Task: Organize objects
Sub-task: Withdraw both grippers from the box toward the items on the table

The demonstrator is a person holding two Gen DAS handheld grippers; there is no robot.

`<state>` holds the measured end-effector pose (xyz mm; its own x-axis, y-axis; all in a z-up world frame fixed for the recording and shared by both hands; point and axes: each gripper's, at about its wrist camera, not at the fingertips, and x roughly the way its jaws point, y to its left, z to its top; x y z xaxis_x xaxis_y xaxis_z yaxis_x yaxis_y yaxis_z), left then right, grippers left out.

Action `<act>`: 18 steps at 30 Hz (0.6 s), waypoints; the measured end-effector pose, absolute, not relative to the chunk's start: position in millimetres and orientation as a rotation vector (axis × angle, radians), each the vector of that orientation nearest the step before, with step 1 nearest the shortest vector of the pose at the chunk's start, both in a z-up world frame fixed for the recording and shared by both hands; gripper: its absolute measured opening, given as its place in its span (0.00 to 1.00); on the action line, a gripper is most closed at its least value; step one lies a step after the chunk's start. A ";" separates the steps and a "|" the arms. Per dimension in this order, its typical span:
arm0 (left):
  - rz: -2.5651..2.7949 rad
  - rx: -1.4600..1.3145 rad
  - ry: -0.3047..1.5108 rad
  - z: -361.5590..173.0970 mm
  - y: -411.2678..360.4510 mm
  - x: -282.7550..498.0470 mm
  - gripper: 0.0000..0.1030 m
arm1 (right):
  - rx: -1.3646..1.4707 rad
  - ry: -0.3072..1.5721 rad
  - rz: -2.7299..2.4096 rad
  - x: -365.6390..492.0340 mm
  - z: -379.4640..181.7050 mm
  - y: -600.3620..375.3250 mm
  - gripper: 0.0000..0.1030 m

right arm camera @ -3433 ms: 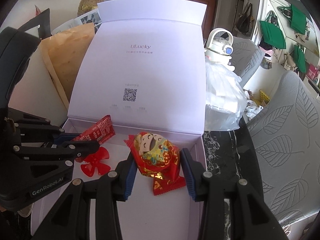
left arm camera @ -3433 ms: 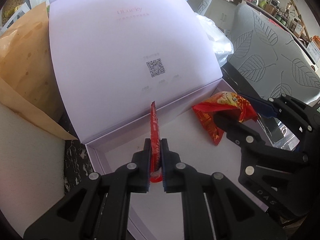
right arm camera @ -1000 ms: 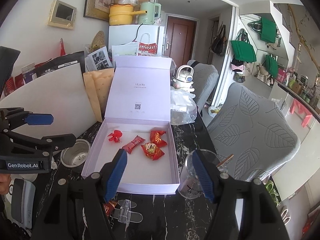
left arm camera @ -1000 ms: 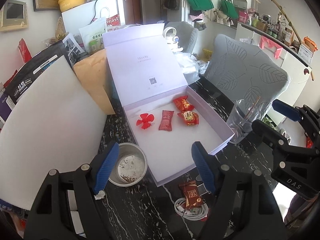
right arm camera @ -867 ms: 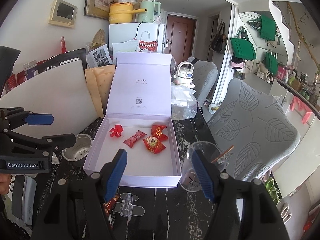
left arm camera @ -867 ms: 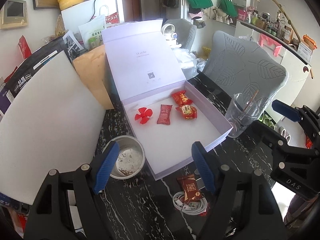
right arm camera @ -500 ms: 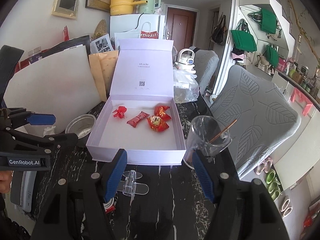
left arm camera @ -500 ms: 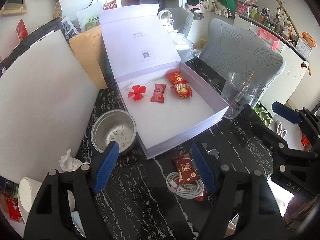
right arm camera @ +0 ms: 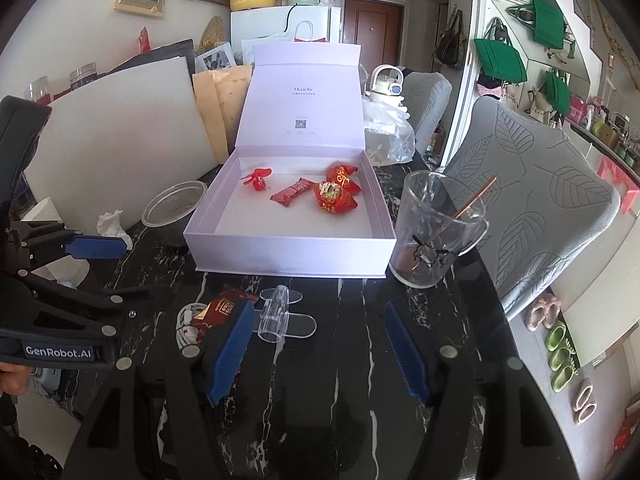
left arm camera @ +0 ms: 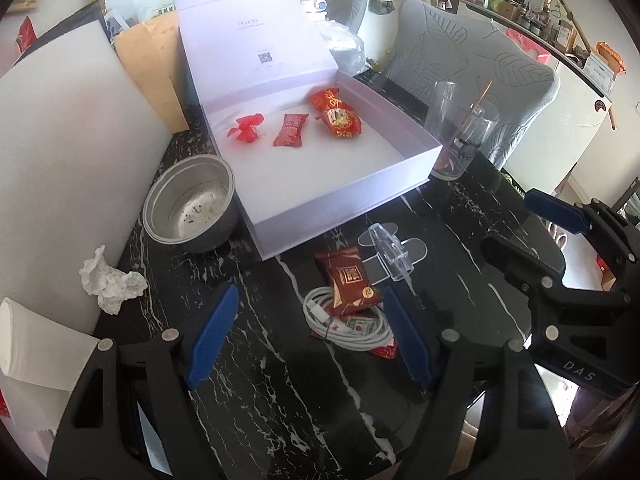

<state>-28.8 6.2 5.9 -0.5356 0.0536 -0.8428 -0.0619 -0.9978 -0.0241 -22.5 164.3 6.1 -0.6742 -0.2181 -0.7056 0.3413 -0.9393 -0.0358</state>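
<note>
Black marble table (left arm camera: 248, 360) under both tools. We hold the left gripper (left arm camera: 310, 340) with its fingers spread and empty; just ahead of its right finger lies a dark red packet (left arm camera: 347, 282) on a coiled white cable (left arm camera: 344, 326). Our right gripper (right arm camera: 320, 354) is likewise spread and empty, a clear plastic piece (right arm camera: 276, 314) between its fingertips. Beyond both, the lavender box (right arm camera: 288, 252) stands open, holding red sweets (right arm camera: 334, 194).

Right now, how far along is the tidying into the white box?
Done: a red fan and three red packets lie in the white box. In hand: nothing; left gripper and right gripper are open. Left: dark red packet, white cable, clear holder.
</note>
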 end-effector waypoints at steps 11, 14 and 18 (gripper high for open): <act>2.613 -1.579 -0.035 -30.9 10.0 -34.3 0.72 | 1.116 0.247 -2.543 -19.8 -28.7 163.9 0.66; 2.596 -1.598 -0.048 -38.2 9.1 -38.4 0.72 | 1.142 0.235 -2.524 -25.0 -38.4 164.8 0.66; 2.579 -1.611 -0.065 -44.2 8.1 -45.7 0.72 | 1.156 0.223 -2.496 -33.0 -47.3 164.9 0.66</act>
